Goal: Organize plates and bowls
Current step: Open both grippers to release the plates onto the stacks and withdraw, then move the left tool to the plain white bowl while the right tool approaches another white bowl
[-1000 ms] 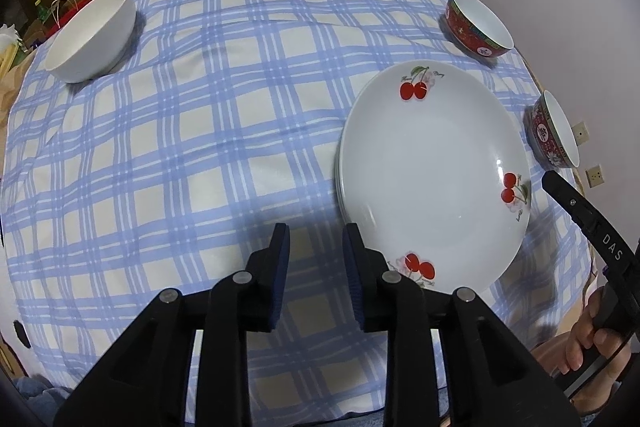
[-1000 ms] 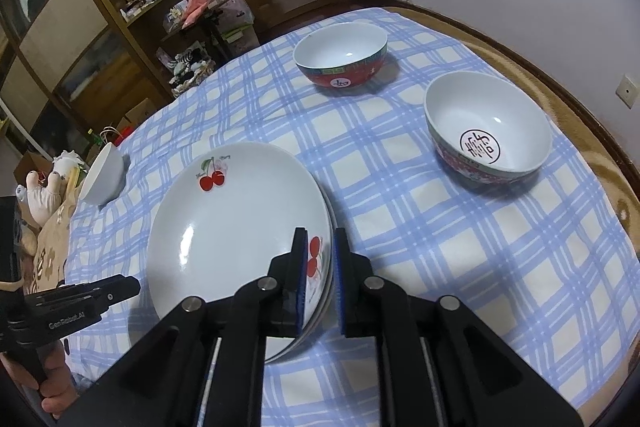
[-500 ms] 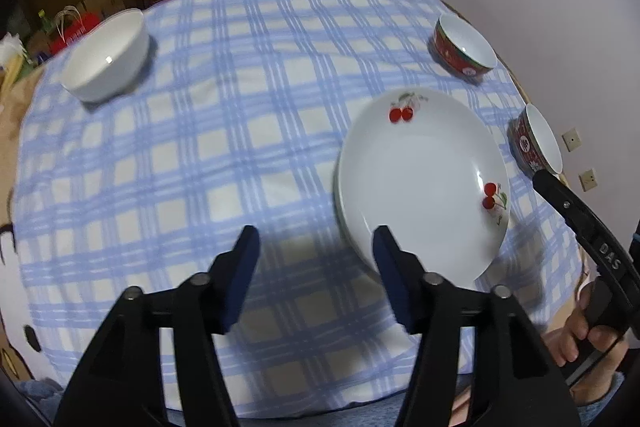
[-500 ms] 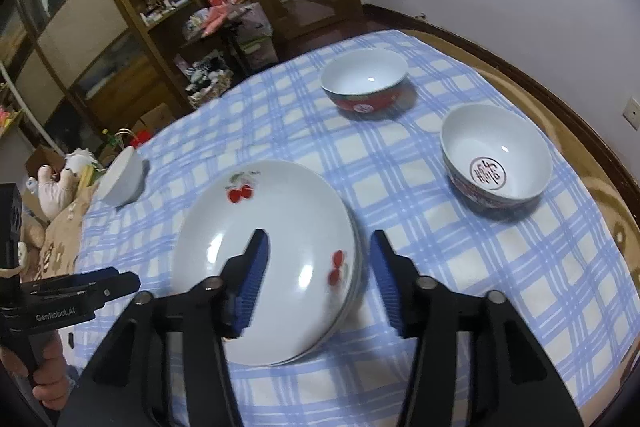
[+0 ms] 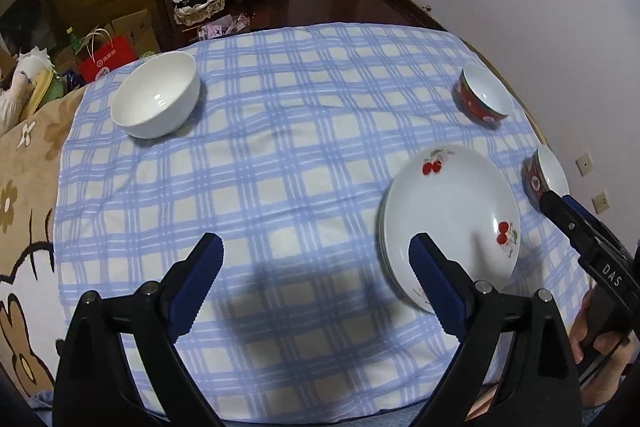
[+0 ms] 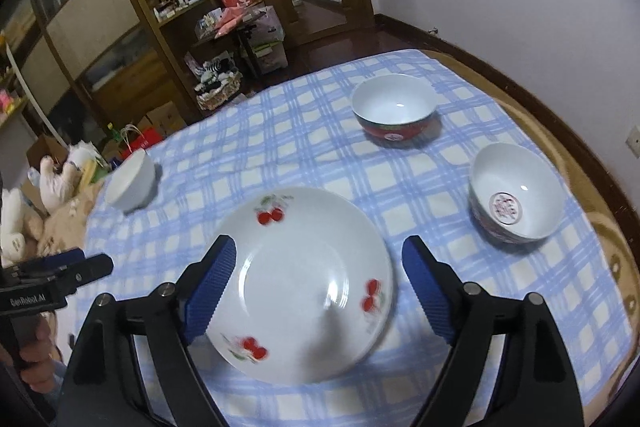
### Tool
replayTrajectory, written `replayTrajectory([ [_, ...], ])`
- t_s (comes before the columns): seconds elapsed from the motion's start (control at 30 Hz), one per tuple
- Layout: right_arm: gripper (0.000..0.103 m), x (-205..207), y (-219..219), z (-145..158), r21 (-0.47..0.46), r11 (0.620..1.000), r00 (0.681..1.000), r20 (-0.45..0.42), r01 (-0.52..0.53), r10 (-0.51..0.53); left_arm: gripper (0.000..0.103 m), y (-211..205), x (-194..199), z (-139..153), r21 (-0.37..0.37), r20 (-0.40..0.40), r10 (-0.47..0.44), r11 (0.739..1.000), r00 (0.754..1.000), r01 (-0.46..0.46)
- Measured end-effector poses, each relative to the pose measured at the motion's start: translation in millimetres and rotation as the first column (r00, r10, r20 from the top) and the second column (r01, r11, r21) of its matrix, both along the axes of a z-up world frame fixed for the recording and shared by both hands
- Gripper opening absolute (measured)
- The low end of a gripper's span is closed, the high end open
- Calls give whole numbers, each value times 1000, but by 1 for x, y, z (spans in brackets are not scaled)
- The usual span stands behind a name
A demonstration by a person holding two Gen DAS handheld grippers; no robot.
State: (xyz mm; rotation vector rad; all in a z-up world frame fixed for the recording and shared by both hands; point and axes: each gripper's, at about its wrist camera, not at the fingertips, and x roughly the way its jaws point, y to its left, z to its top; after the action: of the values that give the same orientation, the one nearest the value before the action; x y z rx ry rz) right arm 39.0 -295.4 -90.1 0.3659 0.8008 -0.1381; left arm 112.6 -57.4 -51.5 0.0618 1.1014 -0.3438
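The cherry-patterned plates (image 6: 304,279) are seen stacked one on another at the near right of the checked tablecloth (image 5: 280,155), so that part of the job can be judged done. How many plates lie in the stack cannot be told; only lower rims are glimpsed at its left edge in the left wrist view.

The left gripper (image 5: 316,287) is held above bare cloth just left of the stack, its jaws having just been opened and now spread wide with nothing between them. The right gripper (image 6: 318,291) is held above the stack, its jaws likewise just opened and spread wide; the plates are seen between the fingers from above but are not pinched.

The bowls are left ungathered. A white bowl (image 5: 156,95) is set apart at the far left. A red-sided bowl (image 6: 394,111) is placed at the far right, and a second patterned bowl (image 6: 516,191) stands near the right edge, well apart from the first. Collecting these three is judged to be the remaining work
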Motion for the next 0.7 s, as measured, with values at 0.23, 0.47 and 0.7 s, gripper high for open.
replayTrajectory([
  [0.23, 89, 33, 20, 15, -12, 999, 998, 19, -53, 53, 92, 38, 21, 11, 21, 21, 39, 999, 999, -40],
  [0.47, 89, 67, 46, 28, -30, 995, 994, 46, -99, 100, 92, 82, 38, 22, 19, 66, 122, 992, 990, -124],
  [0.7, 89, 107, 82, 34, -58, 981, 982, 45, -183, 186, 92, 107, 69, 30, 42, 121, 172, 983, 978, -178],
])
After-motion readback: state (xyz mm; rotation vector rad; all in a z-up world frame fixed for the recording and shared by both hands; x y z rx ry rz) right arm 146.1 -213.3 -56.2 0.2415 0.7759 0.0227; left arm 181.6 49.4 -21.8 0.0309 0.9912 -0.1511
